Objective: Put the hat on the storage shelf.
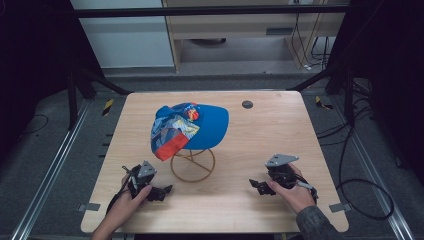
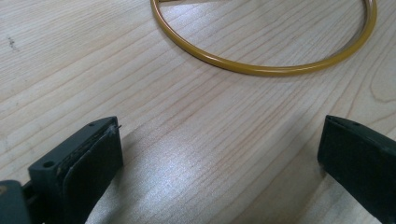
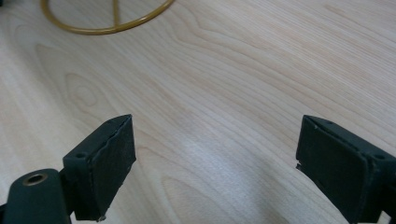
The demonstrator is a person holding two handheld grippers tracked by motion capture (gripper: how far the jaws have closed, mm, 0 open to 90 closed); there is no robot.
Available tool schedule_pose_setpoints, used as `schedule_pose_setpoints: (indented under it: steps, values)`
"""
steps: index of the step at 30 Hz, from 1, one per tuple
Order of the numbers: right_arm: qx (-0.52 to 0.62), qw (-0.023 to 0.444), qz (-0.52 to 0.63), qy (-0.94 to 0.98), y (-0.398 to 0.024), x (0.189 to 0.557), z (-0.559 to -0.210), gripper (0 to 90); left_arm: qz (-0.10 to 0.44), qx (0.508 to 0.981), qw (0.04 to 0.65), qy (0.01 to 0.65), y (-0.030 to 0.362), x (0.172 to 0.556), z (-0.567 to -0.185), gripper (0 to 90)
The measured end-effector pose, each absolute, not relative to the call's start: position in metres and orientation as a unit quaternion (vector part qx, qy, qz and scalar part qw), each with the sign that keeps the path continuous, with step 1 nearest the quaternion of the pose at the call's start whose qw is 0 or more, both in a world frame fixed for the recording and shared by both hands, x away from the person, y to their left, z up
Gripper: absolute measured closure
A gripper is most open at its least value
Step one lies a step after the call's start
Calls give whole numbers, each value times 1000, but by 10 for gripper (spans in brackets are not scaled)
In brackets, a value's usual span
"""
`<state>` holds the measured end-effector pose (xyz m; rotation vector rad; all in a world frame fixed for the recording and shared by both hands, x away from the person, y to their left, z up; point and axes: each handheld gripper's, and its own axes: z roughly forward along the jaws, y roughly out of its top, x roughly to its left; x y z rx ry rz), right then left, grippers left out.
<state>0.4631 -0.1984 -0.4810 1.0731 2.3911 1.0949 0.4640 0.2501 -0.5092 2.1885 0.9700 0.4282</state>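
Here, blue cap [image 1: 200, 125] on wire stand [image 1: 193, 165], between and beyond left claw [image 1: 167, 190] and right claw [image 1: 254, 184], both agape, empty.

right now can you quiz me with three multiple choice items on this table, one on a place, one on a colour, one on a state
1. Where does the cap sit?
A. on a wire stand at mid-table
B. flat at the table's right edge
C. in the right claw

2. What colour is most of the cap?
A. green
B. blue
C. white

3. How do the two claws stand?
A. both shut on the cap
B. left shut, right open
C. both open and empty

Answers:
1. A, the high view shows the cap raised on the yellow ring-footed stand in the middle of the table.
2. B, its crown and brim are blue, with a red and patterned panel at the left.
3. C, the left claw and the right claw each show jaws wide apart over bare wood.
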Motion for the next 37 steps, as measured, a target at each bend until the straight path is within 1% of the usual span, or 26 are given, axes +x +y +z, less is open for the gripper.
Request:
schedule_pose_setpoints:
  steps: [7, 22, 27, 30, 37]
  values:
    - [395, 153, 381, 822, -200, 468, -487, 116, 165, 844, 348, 374, 250, 464, -509, 0]
    - [425, 146, 367, 815, -197, 472, -503, 98, 165, 844, 347, 374, 250, 464, -509, 0]
    - [434, 156, 367, 808, -197, 471, -508, 88, 165, 843, 348, 374, 250, 464, -509, 0]
    - [413, 185, 357, 817, -193, 466, -512, 85, 166, 844, 348, 374, 250, 464, -509, 0]
    - [418, 188, 356, 815, -192, 464, -512, 85, 166, 844, 347, 373, 250, 464, -509, 0]
